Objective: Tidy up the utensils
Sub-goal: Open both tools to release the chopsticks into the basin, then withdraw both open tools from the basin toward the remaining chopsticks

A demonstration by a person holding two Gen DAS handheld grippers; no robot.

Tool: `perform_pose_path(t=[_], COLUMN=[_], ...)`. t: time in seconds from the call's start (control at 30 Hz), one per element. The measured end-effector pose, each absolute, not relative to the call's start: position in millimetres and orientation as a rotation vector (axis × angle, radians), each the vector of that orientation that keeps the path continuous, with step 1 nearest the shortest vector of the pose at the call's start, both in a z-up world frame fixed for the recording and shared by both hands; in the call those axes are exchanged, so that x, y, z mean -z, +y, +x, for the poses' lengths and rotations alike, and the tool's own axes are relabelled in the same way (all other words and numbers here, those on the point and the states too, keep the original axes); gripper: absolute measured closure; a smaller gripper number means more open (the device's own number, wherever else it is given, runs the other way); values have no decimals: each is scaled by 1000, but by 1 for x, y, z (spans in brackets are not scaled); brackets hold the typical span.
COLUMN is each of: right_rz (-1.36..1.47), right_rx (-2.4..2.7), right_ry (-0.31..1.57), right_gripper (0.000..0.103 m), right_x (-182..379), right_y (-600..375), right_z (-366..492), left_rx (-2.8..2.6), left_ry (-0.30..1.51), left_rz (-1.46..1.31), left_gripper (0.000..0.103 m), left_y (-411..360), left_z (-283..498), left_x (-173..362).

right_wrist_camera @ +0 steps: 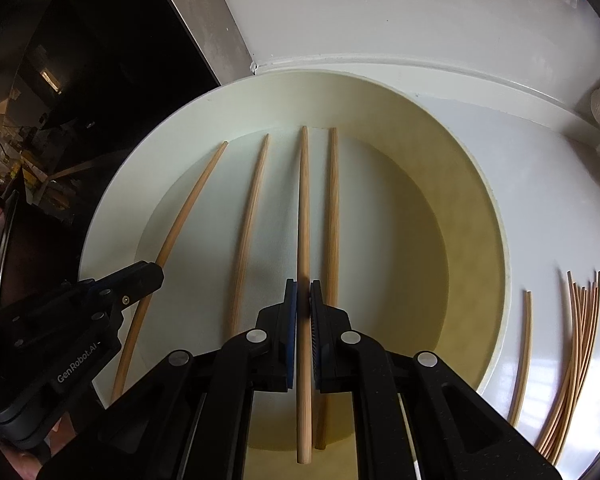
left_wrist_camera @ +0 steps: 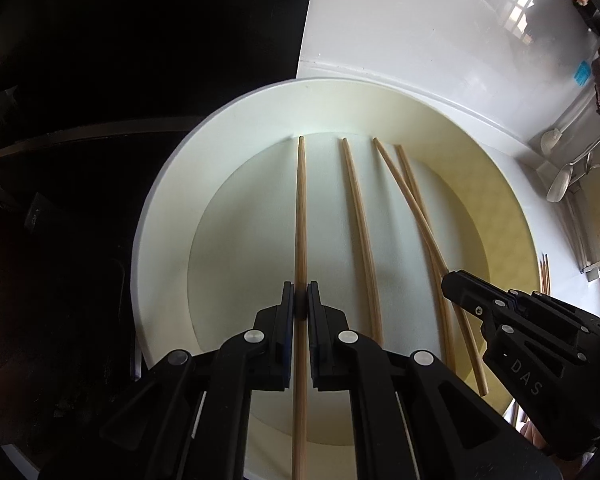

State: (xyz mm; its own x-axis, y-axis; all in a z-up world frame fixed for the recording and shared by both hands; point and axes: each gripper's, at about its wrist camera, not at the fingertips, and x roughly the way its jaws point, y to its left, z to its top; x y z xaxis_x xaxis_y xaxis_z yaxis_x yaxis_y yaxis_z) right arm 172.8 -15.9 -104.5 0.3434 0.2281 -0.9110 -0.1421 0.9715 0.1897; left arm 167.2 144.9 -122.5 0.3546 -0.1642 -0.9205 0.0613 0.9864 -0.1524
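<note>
Our left hand-held gripper (left_wrist_camera: 301, 302) is clenched on one wooden chopstick (left_wrist_camera: 301, 208) at lower centre of its view, and our right hand-held gripper (right_wrist_camera: 303, 300) grips another chopstick (right_wrist_camera: 304, 208) likewise. Both chopsticks lie along the cream tray (right_wrist_camera: 440, 128) on the white worktop (right_wrist_camera: 560, 208), two loose chopsticks (left_wrist_camera: 356, 208) beside them, and a chopstick bundle (right_wrist_camera: 576, 360) lies at lower right.

Glossy white counter (right_wrist_camera: 440, 20) bearing a cream tray (right_wrist_camera: 496, 240), a loose bundle of wooden chopsticks (right_wrist_camera: 576, 360) beside it.
</note>
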Motion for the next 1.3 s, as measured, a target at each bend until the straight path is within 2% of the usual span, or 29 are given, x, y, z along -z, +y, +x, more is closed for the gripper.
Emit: perform_pose_path(t=[0.5, 0.6, 0.67, 0.73, 0.8, 0.9, 1.07, 1.3], right_rz=[77, 77, 90, 100, 101, 109, 118, 132], right_rx=[-219, -211, -206, -205, -205, -209, -210, -172], right_ry=[1258, 1247, 1236, 1227, 1217, 1200, 1175, 1142], right_gripper=[96, 91, 82, 80, 79, 71, 65, 55], right_x=[115, 111, 110, 106, 101, 94, 82, 66], right_y=[-20, -23, -24, -25, -26, -28, -30, -47], right_z=[176, 174, 177, 173, 170, 163, 152, 121], left_rx=[161, 160, 150, 144, 138, 129, 118, 147], left_ry=[1237, 1235, 1228, 1217, 1208, 1195, 1160, 1115], left_rz=[-77, -77, -80, -86, -88, -87, -86, -79], left_gripper=[95, 93, 79, 72, 69, 61, 39, 31], left_y=[150, 148, 149, 153, 156, 163, 170, 172], left_z=[169, 169, 166, 164, 161, 155, 143, 128], left_x=[127, 125, 122, 118, 114, 108, 95, 77])
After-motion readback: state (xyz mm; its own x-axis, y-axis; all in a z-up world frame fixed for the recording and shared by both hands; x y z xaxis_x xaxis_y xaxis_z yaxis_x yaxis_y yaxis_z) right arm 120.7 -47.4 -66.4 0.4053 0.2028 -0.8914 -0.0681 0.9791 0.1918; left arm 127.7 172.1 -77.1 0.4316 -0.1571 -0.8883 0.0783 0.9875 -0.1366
